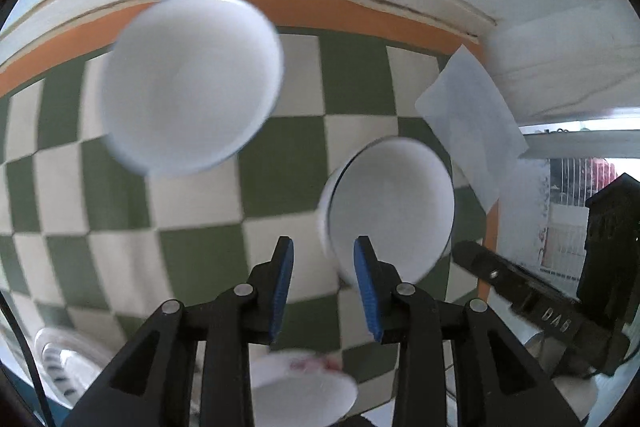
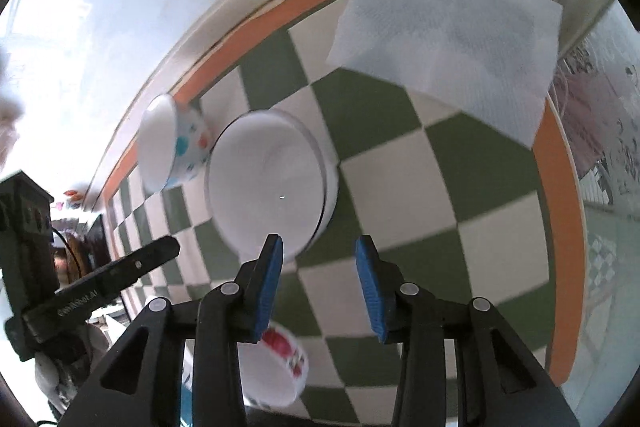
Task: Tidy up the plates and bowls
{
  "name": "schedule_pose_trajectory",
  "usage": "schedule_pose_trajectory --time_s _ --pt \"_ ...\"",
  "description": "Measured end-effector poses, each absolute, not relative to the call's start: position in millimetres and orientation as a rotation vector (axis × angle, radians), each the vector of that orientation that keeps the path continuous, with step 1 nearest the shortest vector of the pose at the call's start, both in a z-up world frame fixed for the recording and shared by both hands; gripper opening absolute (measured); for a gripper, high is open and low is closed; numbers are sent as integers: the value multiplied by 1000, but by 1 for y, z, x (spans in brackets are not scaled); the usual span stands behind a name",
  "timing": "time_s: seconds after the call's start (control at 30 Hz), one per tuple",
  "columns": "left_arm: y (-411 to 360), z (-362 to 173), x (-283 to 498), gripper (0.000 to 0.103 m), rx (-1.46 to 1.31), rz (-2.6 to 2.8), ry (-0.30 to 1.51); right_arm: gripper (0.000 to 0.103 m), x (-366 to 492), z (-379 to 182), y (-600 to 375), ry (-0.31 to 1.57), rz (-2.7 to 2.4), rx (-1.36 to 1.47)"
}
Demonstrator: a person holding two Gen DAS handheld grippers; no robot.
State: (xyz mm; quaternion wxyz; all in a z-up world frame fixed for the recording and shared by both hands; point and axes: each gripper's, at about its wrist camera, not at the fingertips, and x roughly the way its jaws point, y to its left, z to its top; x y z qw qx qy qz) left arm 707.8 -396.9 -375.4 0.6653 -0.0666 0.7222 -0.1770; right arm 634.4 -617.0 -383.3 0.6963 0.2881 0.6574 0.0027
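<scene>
Left hand-held gripper: blue pads parted a little, nothing between them, pointing steeply down at the checkered green-and-white tabletop. Right hand-held gripper: jaws parted somewhat wider, also empty. Neither touches a dish. White plate stack lies just ahead of the right gripper's left pad, rim close to that pad but apart from it; in the left view the same stack sits just beyond the right pad. Large white bowl sits up-left in the left view, well apart from the stack, blurred. Spotted bowl, tilted, touching or nearly touching the plate stack's far-left rim, near the orange border of the tabletop. Red-patterned bowl lies low under the right gripper. White paper napkin lies at the far right corner, overlapping the orange edge. Open checkered surface right of the stack, between it and the border. A wall meets the tabletop's far edge.
</scene>
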Motion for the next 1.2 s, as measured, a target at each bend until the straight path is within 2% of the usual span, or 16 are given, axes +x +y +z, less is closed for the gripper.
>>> schedule_pose_trajectory --time_s 0.27,0.33,0.37,0.4,0.47,0.53,0.87,1.2 --pt "-420 -409 717 27 -69 -407 1647 41 670 -423 -623 1521 -17 624" --pt "-420 -408 715 19 -69 -426 1617 40 675 -429 -621 1524 -22 616" --pt "-422 -407 716 19 -65 -423 1607 39 677 -430 -619 1527 -31 596" --pt "-422 -406 716 19 -63 -431 1604 35 677 -431 -618 1531 -42 580" --pt "-422 -405 715 19 -66 -439 1606 16 679 -430 -612 1525 -24 586" --pt "-421 -401 714 19 -59 -441 1602 10 681 -425 -606 1522 -28 554" --pt "-406 -368 691 19 -49 -441 1573 9 674 -414 -587 1535 -6 502" --pt "-378 -315 641 19 -46 -461 1521 9 623 -356 -561 1473 44 505"
